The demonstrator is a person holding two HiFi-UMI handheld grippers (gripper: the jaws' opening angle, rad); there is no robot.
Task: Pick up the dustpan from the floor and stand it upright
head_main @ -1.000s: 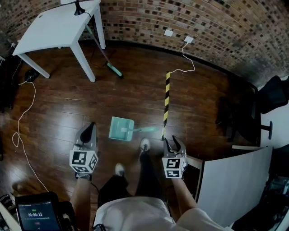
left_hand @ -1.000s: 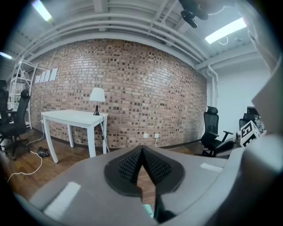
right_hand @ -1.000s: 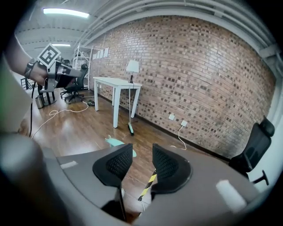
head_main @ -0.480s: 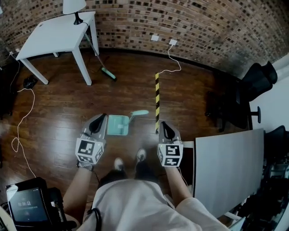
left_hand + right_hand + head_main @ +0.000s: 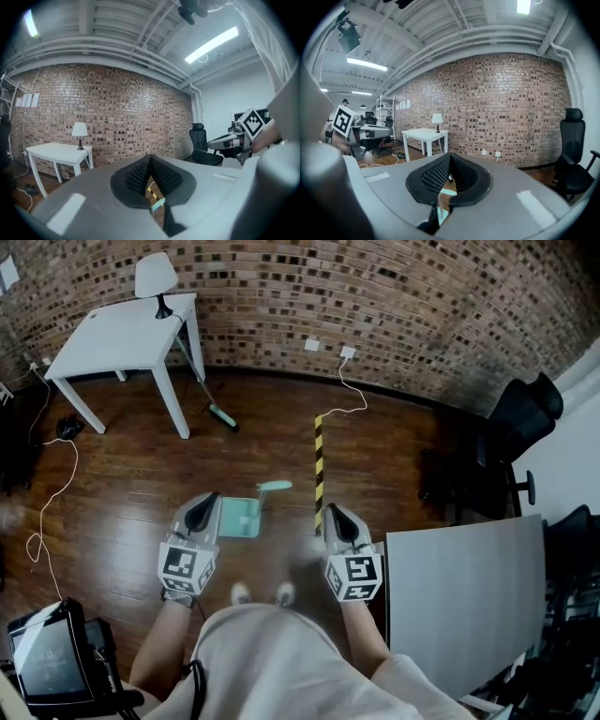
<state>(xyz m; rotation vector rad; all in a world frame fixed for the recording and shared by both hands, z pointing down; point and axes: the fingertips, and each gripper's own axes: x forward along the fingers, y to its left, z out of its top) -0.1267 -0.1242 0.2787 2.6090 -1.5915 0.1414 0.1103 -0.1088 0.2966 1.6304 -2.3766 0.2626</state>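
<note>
Both have risen: left gripper (image 5: pixel 210 501) and right gripper (image 5: pixel 333 512), closed and empty. The mint-green plastic dustpan (image 5: pixel 239 517) lies at twelve o'clock, seemingly unpicked; the next move is probably reaching down and opening.

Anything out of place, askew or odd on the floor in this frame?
Nothing spilled or broken. A white cable snakes in loose loops across the floor at left, a trip risk; the teal dustpan sits mid-floor, away from the broom by the table.

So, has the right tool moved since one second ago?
Yes. The right tool has risen toward the camera: its tip lay below the near end of the striped floor tape; now it reaches up beside it.
</note>
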